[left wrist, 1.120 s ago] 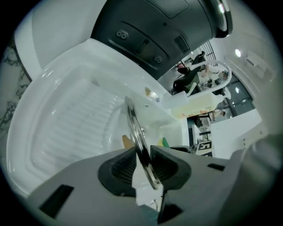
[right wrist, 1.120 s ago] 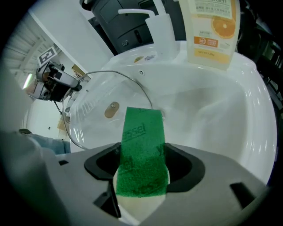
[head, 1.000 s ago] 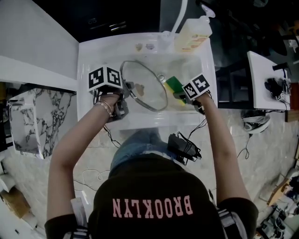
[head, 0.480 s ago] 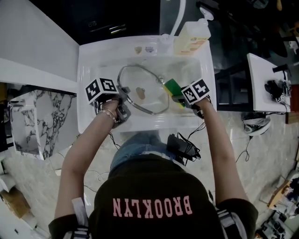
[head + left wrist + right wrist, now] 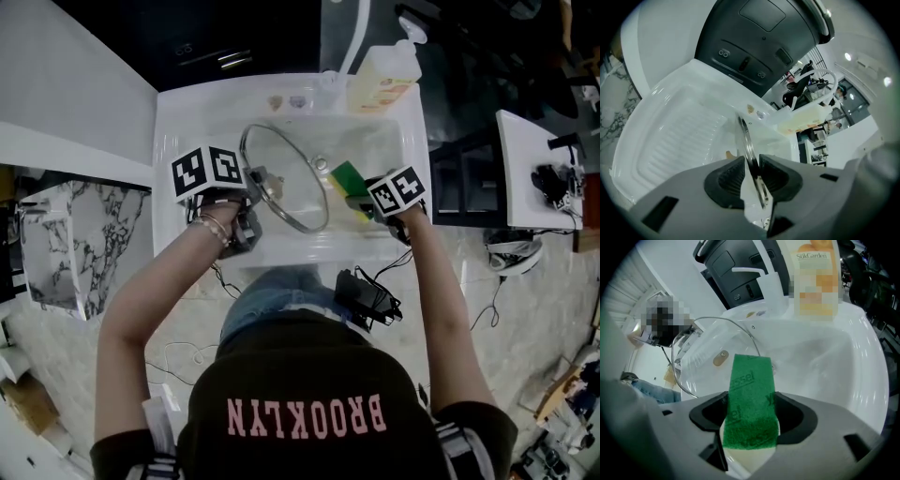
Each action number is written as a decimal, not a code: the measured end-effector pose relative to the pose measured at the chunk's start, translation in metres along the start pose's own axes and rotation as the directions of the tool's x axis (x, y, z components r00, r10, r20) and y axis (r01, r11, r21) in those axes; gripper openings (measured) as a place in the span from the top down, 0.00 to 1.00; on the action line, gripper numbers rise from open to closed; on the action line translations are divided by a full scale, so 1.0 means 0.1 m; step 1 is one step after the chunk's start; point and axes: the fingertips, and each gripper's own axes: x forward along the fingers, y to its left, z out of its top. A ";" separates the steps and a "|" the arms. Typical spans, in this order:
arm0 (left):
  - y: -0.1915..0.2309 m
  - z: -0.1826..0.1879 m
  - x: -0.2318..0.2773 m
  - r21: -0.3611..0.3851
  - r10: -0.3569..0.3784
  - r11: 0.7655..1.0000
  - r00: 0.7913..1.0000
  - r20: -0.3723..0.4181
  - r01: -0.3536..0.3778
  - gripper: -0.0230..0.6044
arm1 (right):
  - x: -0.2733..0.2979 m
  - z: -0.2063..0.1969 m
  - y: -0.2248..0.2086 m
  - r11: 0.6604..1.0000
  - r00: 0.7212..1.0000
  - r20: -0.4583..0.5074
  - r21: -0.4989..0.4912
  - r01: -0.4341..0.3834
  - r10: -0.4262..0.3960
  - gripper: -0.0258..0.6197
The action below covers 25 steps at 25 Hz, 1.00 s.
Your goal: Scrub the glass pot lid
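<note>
The glass pot lid [image 5: 286,173] with a metal rim stands tilted over the white sink [image 5: 178,112]. My left gripper [image 5: 253,183] is shut on the lid's rim at its left side; in the left gripper view the rim [image 5: 746,140] runs edge-on between the jaws of the left gripper [image 5: 752,173]. My right gripper [image 5: 361,195] is shut on a green-and-yellow sponge [image 5: 349,178], which touches the lid's right edge. In the right gripper view the sponge [image 5: 751,397] sticks out from the right gripper [image 5: 750,420] toward the lid [image 5: 712,357].
A soap dispenser bottle [image 5: 384,70] stands at the sink's back right beside the faucet [image 5: 356,28]. A ribbed draining board [image 5: 679,136] lies left of the basin. A marble counter [image 5: 56,244] is at the left, and cables [image 5: 370,295] hang near the person's waist.
The lid has tipped up more steeply and shifted slightly back. The sponge has slid along the lid's right edge with the right gripper. Both grips are unchanged.
</note>
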 end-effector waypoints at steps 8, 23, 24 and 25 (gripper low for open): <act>-0.18 0.11 -0.20 0.106 0.023 0.994 0.999 -0.035 -0.019 0.82 | -0.16 0.06 0.08 0.998 0.999 0.036 -0.058 -0.016 0.018 0.50; -0.09 0.34 -0.70 0.435 0.159 0.893 0.986 -0.056 -0.120 0.86 | -0.13 0.11 0.31 0.991 0.998 0.048 -0.131 -0.035 0.041 0.50; -0.10 0.34 -0.71 0.475 0.172 0.871 0.984 -0.046 -0.130 0.86 | -0.12 0.12 0.33 0.990 0.998 0.049 -0.133 -0.037 0.043 0.50; -0.11 0.35 -0.71 0.503 0.179 0.854 0.983 -0.037 -0.136 0.86 | -0.12 0.13 0.34 0.990 0.998 0.052 -0.136 -0.038 0.045 0.50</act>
